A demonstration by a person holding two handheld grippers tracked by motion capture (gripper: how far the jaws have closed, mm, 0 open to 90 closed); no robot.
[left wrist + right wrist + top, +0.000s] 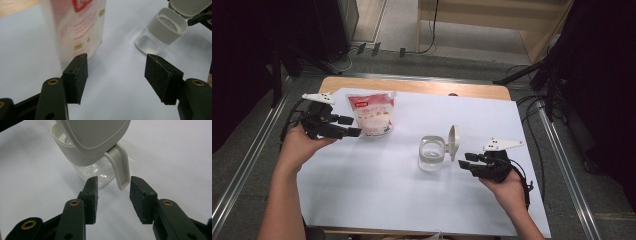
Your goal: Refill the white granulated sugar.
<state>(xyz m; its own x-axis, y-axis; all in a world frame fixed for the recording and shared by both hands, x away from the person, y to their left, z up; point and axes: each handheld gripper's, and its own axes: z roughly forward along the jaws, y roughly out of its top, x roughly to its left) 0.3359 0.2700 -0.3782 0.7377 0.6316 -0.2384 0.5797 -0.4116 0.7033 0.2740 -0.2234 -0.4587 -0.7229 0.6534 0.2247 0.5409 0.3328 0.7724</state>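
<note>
A clear jar [431, 153] with a white collar and a flipped-up white lid [453, 141] stands near the middle of the white sheet. A white and red pouch [371, 114] stands upright at the back left. My left gripper [355, 126] is open, its jaws just beside the pouch's lower left. From that gripper's view the pouch [77, 27] rises behind the left pad [76, 77] and the jar [162, 32] stands farther right. My right gripper [468, 163] is open, right of the jar. Its pads [91, 197] sit just short of the jar's white handle [121, 168], nothing between them.
The white sheet [377, 195] covers most of a wooden table [412, 85]. Metal rails run along both sides of the table. Cables and dark stands lie on the floor behind. The front half of the sheet is bare.
</note>
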